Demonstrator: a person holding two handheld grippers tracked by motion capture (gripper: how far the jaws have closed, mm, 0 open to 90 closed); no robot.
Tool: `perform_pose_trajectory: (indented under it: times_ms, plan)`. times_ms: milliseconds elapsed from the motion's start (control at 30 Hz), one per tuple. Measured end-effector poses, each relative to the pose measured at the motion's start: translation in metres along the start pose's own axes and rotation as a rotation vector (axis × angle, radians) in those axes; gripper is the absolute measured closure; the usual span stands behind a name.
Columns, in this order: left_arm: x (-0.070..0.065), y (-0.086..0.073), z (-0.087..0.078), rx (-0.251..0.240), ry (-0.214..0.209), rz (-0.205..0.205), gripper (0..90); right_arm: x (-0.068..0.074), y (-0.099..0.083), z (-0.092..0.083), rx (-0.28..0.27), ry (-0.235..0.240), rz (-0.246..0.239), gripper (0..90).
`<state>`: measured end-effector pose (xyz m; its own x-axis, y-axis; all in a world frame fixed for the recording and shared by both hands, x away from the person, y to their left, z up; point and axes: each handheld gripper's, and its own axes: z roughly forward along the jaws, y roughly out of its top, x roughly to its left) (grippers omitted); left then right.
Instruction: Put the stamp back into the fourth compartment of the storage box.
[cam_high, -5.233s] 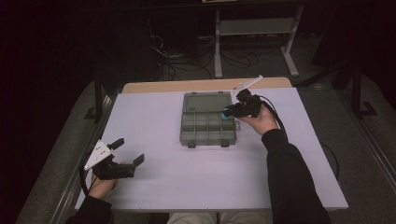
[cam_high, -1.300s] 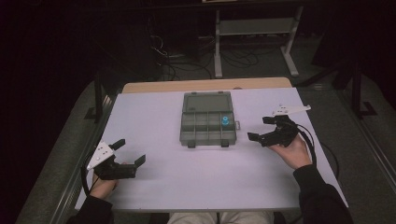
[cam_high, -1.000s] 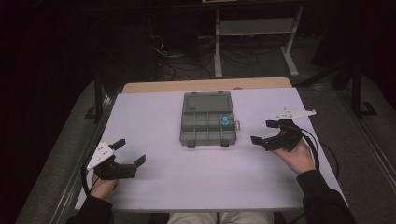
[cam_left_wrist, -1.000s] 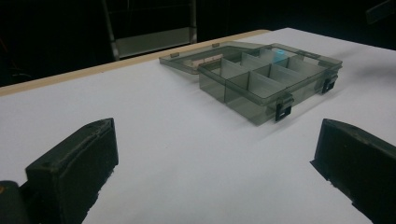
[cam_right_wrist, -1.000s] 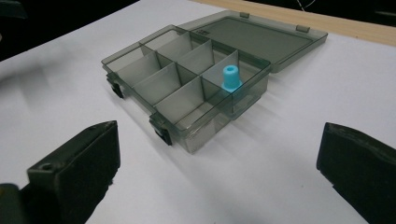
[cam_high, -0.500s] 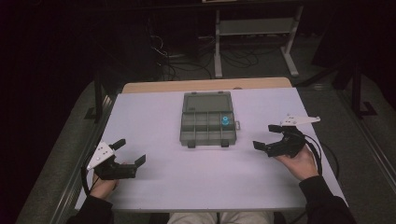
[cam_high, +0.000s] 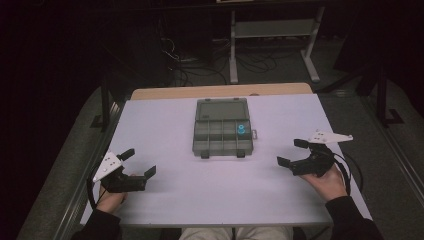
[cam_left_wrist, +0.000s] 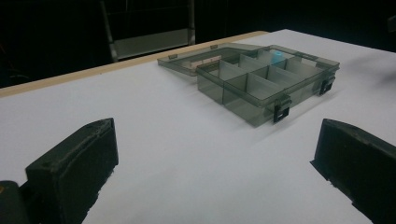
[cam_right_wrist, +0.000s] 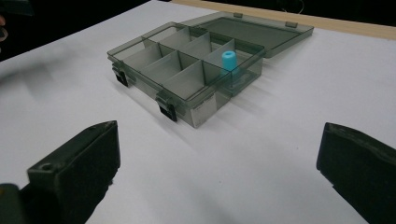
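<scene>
Left hand-held gripper (cam_high: 138, 163) and right hand-held gripper (cam_high: 293, 152) rest low, wide apart — jaws spread, empty

no text, label, brand, number or sign can be read on anything here.

Room was dark. White table (cam_high: 165, 120) had a wooden strip (cam_high: 220, 91) along its far edge. Beyond it stood a pale metal stand (cam_high: 272, 30), with cables (cam_high: 200, 65) on the grey floor (cam_high: 395, 150).
</scene>
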<state>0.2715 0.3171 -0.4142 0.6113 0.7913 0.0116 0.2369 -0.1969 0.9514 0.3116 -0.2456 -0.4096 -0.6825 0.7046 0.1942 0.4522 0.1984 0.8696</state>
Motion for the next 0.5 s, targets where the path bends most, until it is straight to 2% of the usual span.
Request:
perform_pose_trajectory:
  times_ms: [333, 500]
  plan:
    - [0.000, 0.000, 0.000, 0.000, 0.000, -0.001, 0.0, -0.002, -0.018, -0.023, -0.082, -0.027, 0.008, 0.0]
    - [0.000, 0.000, 0.001, 0.001, 0.000, -0.001, 0.0, -0.003, -0.026, -0.029, -0.095, -0.042, 0.003, 0.0]
